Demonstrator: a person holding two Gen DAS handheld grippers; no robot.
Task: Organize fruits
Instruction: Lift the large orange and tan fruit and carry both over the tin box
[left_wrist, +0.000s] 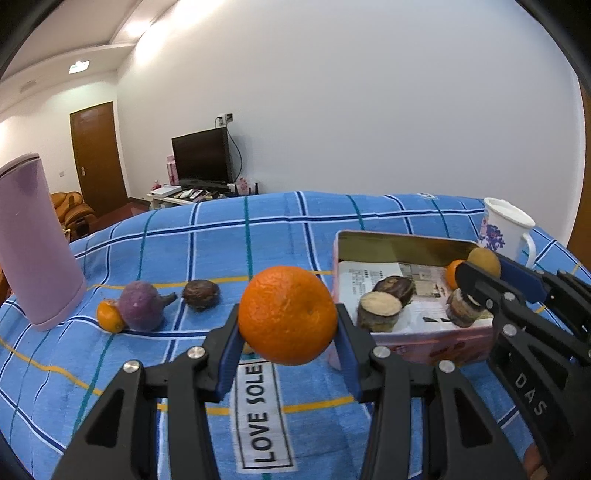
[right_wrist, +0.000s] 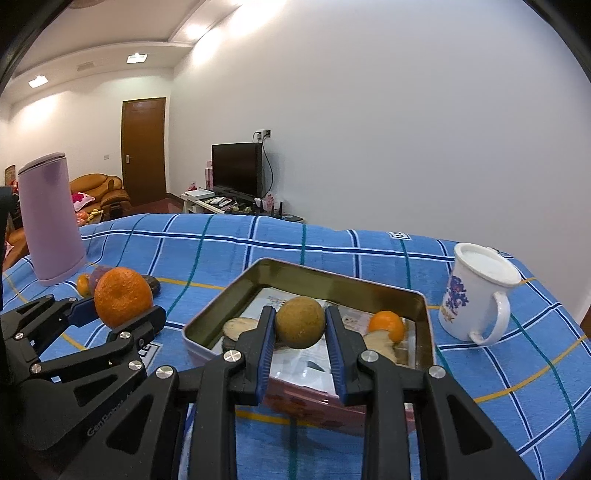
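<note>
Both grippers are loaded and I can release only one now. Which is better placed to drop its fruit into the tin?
Right. The right gripper holds the brown fruit over the tin, while the left gripper holds the orange over the cloth, short of the tin's side.

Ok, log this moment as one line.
left gripper: shut on large orange | right gripper: shut on round brown fruit, above gold-lined rectangular tin
</note>
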